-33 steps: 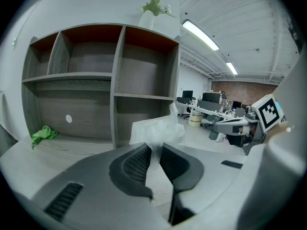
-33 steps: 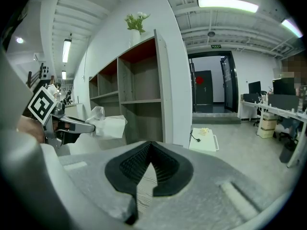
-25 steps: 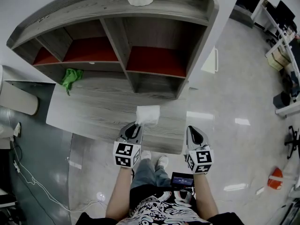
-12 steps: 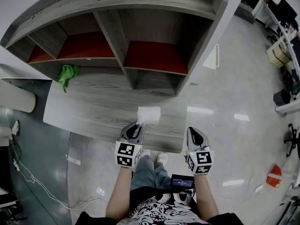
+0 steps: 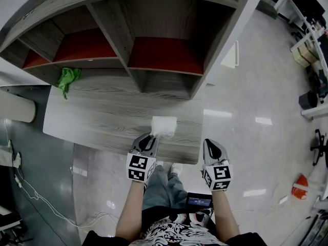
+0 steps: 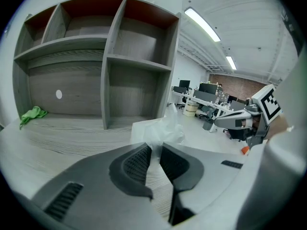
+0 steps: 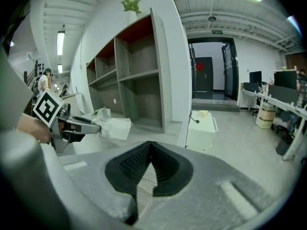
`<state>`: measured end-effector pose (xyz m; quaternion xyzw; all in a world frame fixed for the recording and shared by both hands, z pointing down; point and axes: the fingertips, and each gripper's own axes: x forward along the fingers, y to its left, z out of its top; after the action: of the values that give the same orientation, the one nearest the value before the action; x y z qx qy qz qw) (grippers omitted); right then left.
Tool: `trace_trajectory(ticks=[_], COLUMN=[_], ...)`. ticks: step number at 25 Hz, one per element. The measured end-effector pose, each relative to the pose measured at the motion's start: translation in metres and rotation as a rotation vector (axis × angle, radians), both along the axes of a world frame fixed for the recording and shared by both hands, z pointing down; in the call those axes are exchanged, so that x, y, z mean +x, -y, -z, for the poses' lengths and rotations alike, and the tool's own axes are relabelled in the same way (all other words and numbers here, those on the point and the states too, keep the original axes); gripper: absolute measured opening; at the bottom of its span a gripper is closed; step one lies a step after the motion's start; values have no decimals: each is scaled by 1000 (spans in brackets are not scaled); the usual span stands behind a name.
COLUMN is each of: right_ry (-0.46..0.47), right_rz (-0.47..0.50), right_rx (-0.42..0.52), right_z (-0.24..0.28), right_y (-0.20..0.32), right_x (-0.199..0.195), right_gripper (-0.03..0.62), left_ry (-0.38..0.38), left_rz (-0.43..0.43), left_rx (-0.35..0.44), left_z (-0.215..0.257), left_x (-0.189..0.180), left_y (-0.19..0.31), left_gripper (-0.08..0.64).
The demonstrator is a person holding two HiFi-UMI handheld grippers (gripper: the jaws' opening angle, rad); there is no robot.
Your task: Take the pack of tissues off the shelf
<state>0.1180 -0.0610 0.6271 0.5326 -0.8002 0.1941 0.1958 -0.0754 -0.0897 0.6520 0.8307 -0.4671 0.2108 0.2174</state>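
Item: pack of tissues (image 5: 164, 126), white, in a soft clear wrapper. It is sitting just below the middle of the head view, over the front edge of the grey wooden top (image 5: 102, 117). Whether it is resting on that top or hanging just above it, I cannot tell.

Holder: left gripper (image 5: 149, 136), directly below the pack in the head view. In its own view the jaws are standing almost together and pinching the loose flap of the wrapper (image 6: 154, 143), with the body of the pack bulging beyond the tips. The right gripper view is showing the same hold from the side, with the pack (image 7: 115, 127) at middle left.

Companion: right gripper (image 5: 211, 144), to the right of the pack and well apart from it, over the pale floor (image 5: 256, 101). Its jaws are standing closed on nothing.

Surroundings: shelf unit (image 5: 110, 27), filling the upper part of the frame. Every red-floored compartment in view is lying bare. A green cloth (image 5: 65, 79) is lying at the left end of the wooden top, and a potted plant (image 7: 132, 4) is standing on the unit's roof.

Progress, as a judgement: the pack is already out of the compartments and in hand, so the removal looks all but done. What is remaining is bringing it clear of the wooden top, or setting it down.
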Motion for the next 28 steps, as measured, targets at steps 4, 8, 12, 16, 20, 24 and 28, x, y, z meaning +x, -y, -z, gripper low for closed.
trace_trajectory(ticks=[4, 8, 12, 16, 20, 24, 28], right_ry=[-1, -2, -3, -7, -11, -13, -17], right_rz=[-1, -2, -2, -6, -12, -12, -14], right_rx=[-19, -34, -44, -57, -70, -74, -80], right_z=[-10, -18, -24, -31, -36, -38, -42], right_y=[-6, -10, -12, -17, -23, -27, -30], right_x=[3, 4, 7, 7, 10, 13, 15], right_gripper=[4, 5, 4, 4, 5, 4, 4], left_ry=[6, 14, 24, 29, 33, 31, 27], left_rz=[-8, -17, -21, -25, -38, -28, -21], left_rx=[-16, -30, -40, -52, -58, -57, -65], left_z=[-12, -24, -34, -43, -49, -52, -59], left_x=[5, 7, 10, 10, 13, 14, 11], left_y=[-2, -4, -5, -5, -6, -6, -6], left_gripper=[46, 48, 48, 48, 48, 48, 54])
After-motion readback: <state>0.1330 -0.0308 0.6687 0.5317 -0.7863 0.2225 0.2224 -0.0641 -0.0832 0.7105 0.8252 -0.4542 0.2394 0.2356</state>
